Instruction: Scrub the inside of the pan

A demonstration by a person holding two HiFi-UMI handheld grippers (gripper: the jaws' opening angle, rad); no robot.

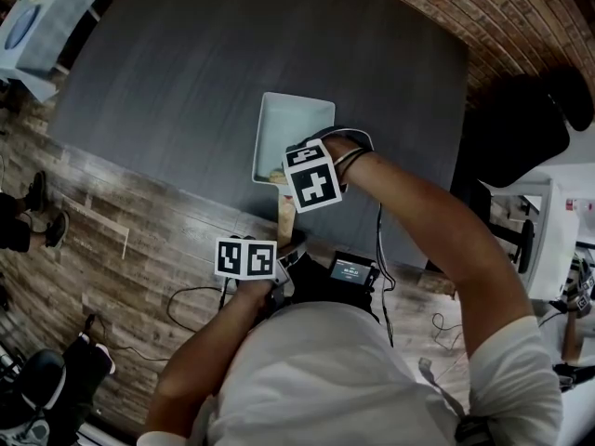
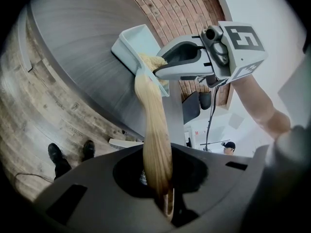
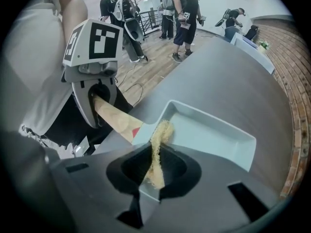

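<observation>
holding pan [image 3: 214, 132] with left gripper [image 2: 164, 200], right gripper [image 3: 153, 176] pinching scrubber [image 3: 161, 130] inside.

pan [image 1: 279, 124] corner, scrubber [image 1: 273, 174] partly behind right tool [image 1: 302, 170]

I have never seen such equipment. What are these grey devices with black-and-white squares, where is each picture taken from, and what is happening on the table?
A person holds a two-jaw gripper in each hand; the marked cubes belong to them. One picture comes from a head camera looking down; the others from a camera on each gripper. On the dark table lies a pale rectangular pan. The left gripper clamps its wooden handle; the right gripper pinches a tan scrubber at the pan's handle end.
</observation>
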